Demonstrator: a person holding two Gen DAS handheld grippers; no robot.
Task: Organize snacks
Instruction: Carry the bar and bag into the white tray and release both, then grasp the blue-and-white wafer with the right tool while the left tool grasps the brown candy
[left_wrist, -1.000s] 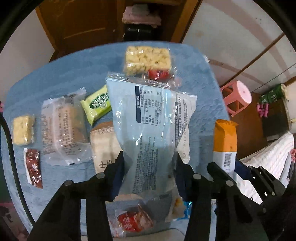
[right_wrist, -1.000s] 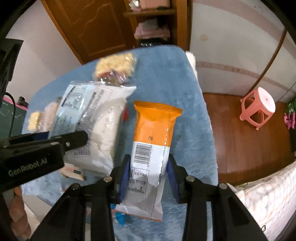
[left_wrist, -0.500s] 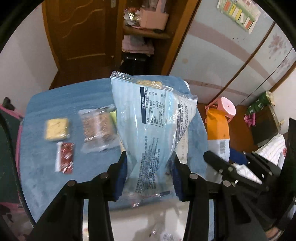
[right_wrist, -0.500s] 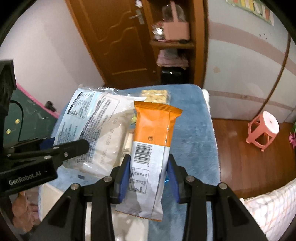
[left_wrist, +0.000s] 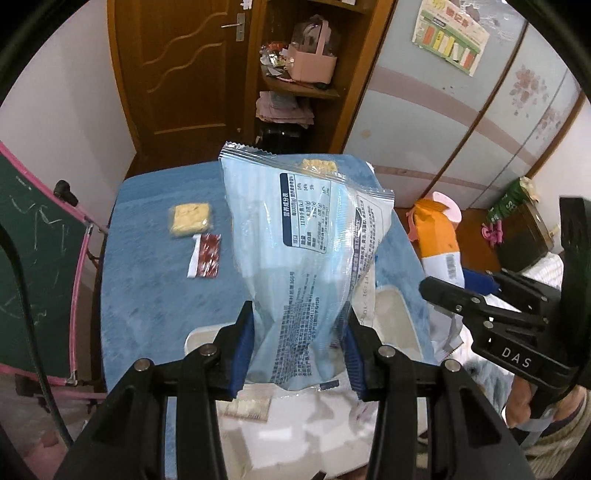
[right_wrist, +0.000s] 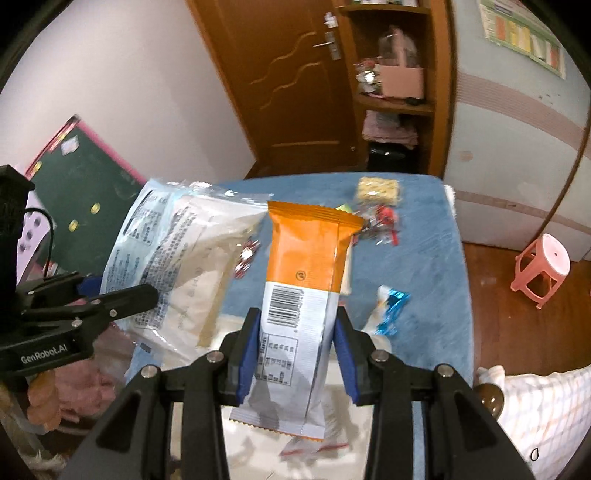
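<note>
We see the left gripper (left_wrist: 300, 347) clamped on the lower part of a pale blue snack bag (left_wrist: 306, 258), blue pads pressed into both sides, bag lifted upright above the table. The right gripper (right_wrist: 298, 350) pinches an orange-and-white snack packet (right_wrist: 303, 291) near its bottom, barcode facing us, also held up off the surface. Below both sits a white tray (left_wrist: 395, 314) at the near edge of the blue table (left_wrist: 147, 288). Further out on the table we note a yellow cracker pack (left_wrist: 190, 219) with a red sachet (left_wrist: 207, 254) just beside it, another cracker pack (right_wrist: 378, 190) at the far end, red wrappers (right_wrist: 382, 221) near it, and a blue foil candy (right_wrist: 391, 306). A pink stool (right_wrist: 543, 269) stands on the floor.
</note>
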